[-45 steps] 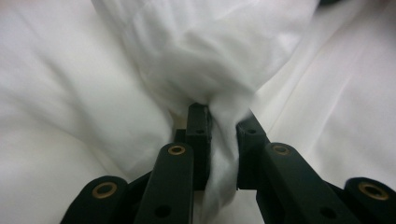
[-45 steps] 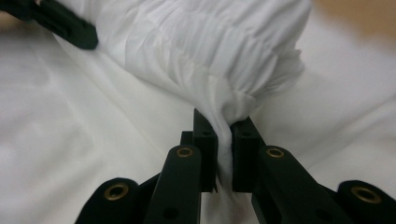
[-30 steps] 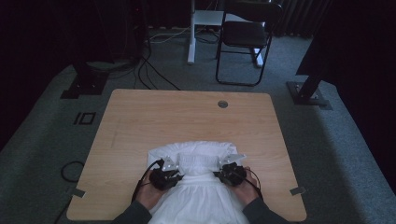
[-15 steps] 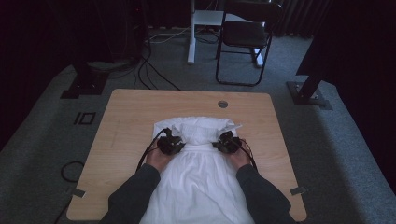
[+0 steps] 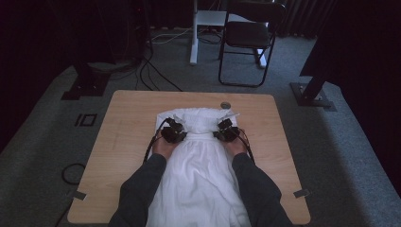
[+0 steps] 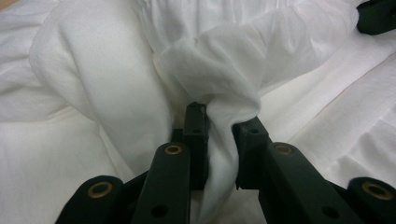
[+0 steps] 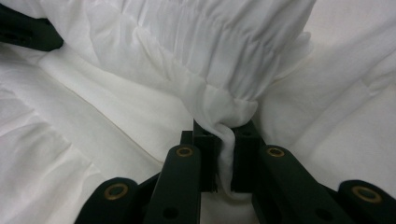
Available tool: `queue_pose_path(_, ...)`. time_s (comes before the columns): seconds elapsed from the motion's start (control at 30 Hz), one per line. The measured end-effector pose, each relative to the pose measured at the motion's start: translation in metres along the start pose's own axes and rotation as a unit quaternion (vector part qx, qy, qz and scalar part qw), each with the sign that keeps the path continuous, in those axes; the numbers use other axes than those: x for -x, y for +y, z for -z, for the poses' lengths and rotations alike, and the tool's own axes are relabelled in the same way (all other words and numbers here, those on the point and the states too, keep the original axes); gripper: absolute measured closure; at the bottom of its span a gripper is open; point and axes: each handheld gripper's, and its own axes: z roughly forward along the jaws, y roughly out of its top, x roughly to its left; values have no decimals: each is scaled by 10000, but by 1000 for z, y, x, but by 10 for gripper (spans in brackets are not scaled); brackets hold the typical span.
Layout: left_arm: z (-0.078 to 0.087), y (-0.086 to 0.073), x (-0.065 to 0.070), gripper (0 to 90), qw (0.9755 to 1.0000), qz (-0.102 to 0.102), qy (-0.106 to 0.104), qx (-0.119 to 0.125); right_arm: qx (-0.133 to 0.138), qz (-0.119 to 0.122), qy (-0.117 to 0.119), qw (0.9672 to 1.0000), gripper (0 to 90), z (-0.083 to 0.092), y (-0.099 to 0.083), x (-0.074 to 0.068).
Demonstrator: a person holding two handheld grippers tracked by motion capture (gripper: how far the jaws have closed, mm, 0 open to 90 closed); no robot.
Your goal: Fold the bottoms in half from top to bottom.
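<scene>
White garment, gathered band at far end, lying down the middle of the wooden surface, near end hanging over the near edge. Left hand-held gripper clamped on a fold at the left; right hand-held gripper clamped on a fold at the right. Black chair on floor beyond.

A light wooden worktop stands on grey carpet in a dim room. At 12 o'clock beyond it sits a black folding chair, with a white table leg beside it; black cables trail at 11 o'clock, dark stand bases at 2 o'clock.
</scene>
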Motion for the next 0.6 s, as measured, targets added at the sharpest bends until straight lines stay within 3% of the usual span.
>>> queue_pose_path(0.07,3,2,3,805,9999,-73,68,-12,1,-21,8,10000,836,2,-1,0)
queue_pose_path(0.13,13,4,4,818,9999,-11,20,129,22,23,-91,10000,841,9,1,-3)
queue_pose_path(0.2,32,9,2,827,9986,210,-118,478,181,130,-150,9996,845,21,4,-7)
queue_pose_path(0.27,52,13,3,830,9966,242,-188,762,514,211,-82,9984,846,44,10,-10)
queue_pose_path(0.37,92,21,9,831,9914,120,-318,1264,1062,297,66,9939,846,84,18,-16)
queue_pose_path(0.4,92,21,9,831,9914,120,-318,1264,1172,345,83,9925,846,94,20,-19)
queue_pose_path(0.43,123,26,18,831,9875,-61,-350,1535,1312,456,89,9903,846,108,21,-22)
queue_pose_path(0.53,157,24,33,831,9820,-326,-424,1812,1641,722,81,9838,846,146,21,-36)
queue_pose_path(0.6,173,16,42,830,9795,-472,-505,1894,1785,860,195,9800,845,167,14,-45)
